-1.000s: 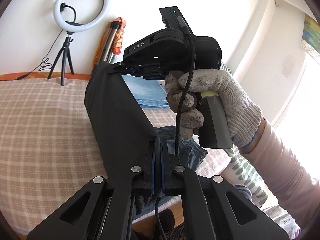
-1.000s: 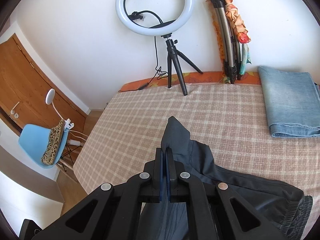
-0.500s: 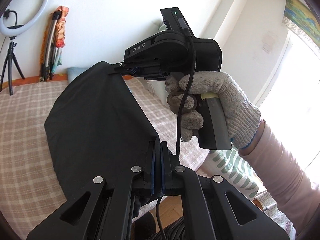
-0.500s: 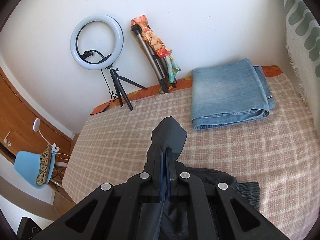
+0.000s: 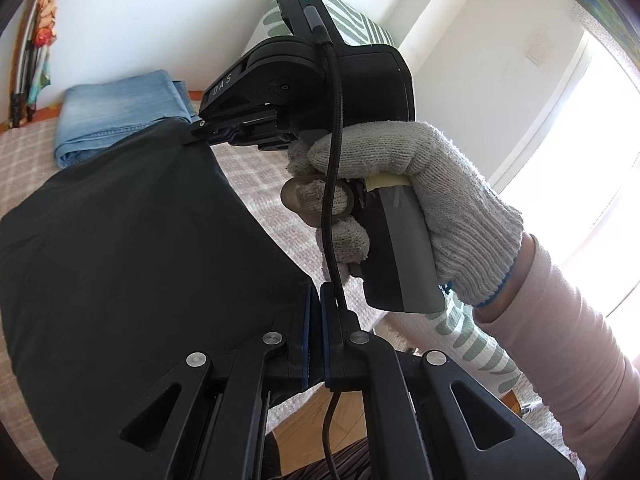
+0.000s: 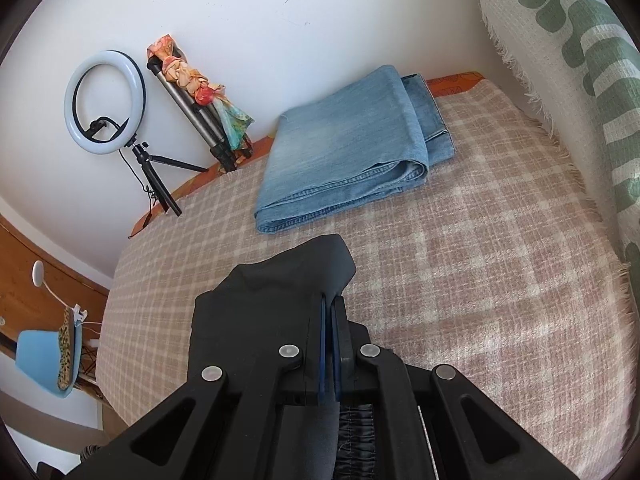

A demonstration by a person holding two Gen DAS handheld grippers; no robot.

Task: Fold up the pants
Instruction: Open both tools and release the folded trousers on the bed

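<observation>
Dark charcoal woven pants (image 5: 132,248): both the left gripper (image 5: 316,312) and right gripper (image 6: 332,320) clamped on one edge; advisable to keep it taut, lowering evenly onto checked blanket (image 6: 460,260).

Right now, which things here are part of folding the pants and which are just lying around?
In the job:
black pants
left tongs, clamped on the pants
right tongs, clamped on the pants

Lying about:
folded jeans
ring light
folded tripod with scarf
blue chair
</observation>
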